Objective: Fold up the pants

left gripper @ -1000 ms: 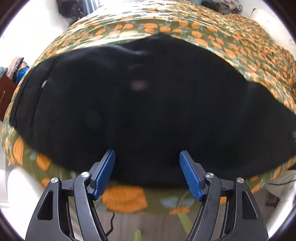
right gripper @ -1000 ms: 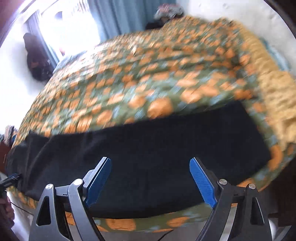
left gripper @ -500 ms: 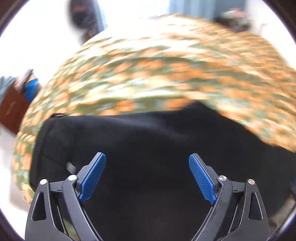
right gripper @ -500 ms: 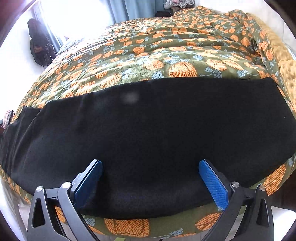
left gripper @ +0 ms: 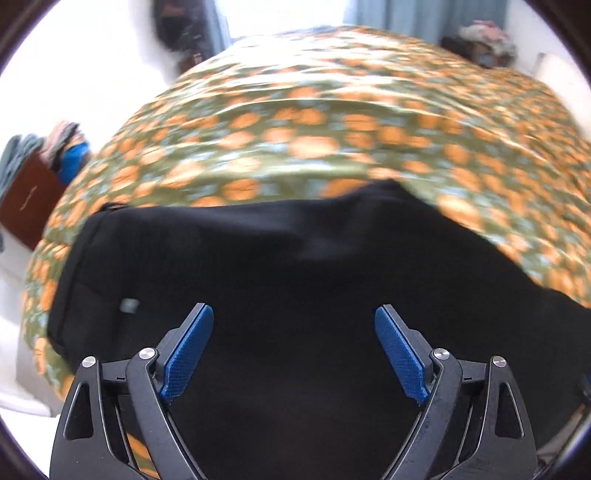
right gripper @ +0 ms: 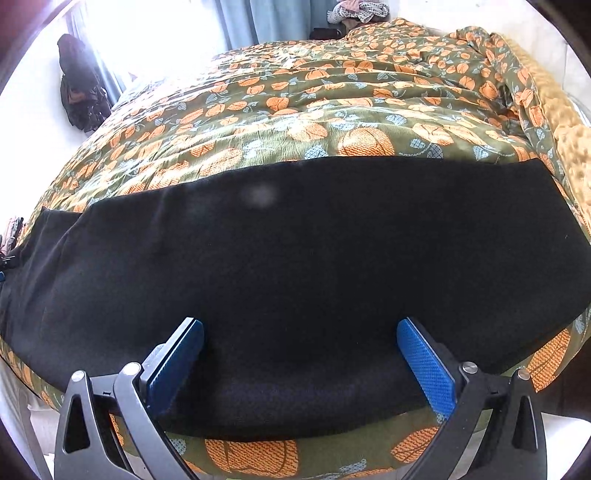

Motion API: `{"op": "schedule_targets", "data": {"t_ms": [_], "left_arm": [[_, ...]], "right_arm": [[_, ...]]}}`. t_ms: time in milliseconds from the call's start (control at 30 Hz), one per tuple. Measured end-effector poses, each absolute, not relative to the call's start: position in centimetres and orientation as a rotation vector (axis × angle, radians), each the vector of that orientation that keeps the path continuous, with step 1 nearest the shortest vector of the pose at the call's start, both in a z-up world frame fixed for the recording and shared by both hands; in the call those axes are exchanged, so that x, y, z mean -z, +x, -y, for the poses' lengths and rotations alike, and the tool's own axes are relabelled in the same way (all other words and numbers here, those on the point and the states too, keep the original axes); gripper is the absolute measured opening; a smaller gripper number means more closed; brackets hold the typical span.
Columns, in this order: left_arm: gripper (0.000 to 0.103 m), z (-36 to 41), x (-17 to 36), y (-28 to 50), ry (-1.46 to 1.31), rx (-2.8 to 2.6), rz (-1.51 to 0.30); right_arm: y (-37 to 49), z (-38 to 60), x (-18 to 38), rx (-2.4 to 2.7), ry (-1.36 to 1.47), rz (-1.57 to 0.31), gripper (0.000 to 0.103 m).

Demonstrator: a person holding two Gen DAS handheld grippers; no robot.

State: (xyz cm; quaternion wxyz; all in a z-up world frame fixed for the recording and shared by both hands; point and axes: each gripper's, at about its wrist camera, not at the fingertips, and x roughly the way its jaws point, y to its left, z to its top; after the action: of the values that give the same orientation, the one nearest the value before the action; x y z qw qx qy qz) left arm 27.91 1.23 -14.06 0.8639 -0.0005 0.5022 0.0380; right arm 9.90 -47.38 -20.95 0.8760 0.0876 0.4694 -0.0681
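Black pants lie flat in a long band across the near edge of a bed with a green, orange-pumpkin cover. In the left wrist view the pants show their waistband end at the left. My left gripper is open and empty, its blue pads spread just above the black cloth. My right gripper is open and empty, its pads low over the near edge of the pants leg part.
A yellow textured blanket lies at the bed's right side. A brown cabinet with clothes on it stands left of the bed. Dark clothes hang by the window. A clothes pile sits beyond the bed.
My left gripper has moved forward over the pants and opened wider. My right gripper has come closer and lower over the pants edge. The pants have not moved.
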Motion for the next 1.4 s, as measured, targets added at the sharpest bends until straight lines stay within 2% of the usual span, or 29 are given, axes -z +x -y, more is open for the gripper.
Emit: {"op": "schedule_targets", "data": {"t_ms": [267,767,1000,1400], "left_arm": [[0.092,5.5,15.7,28.1,0.054,0.043,-1.093],[0.095,6.3,16.6,27.5,0.065,0.046,-1.114],[0.095,6.8,16.4,26.4,0.099,0.065,-1.112],[0.095,6.2,16.5,25.8,0.076,0.055,-1.113]], "right_arm": [[9.8,47.4,21.0,0.135,0.182,-0.973,0.103],[9.4,48.1,19.3,0.158,0.215,-0.917,0.103],[9.4,51.2,18.2,0.159,0.319,-0.910,0.103],[11.0,62.2,16.2,0.138,0.233,-1.021,0.103]]}}
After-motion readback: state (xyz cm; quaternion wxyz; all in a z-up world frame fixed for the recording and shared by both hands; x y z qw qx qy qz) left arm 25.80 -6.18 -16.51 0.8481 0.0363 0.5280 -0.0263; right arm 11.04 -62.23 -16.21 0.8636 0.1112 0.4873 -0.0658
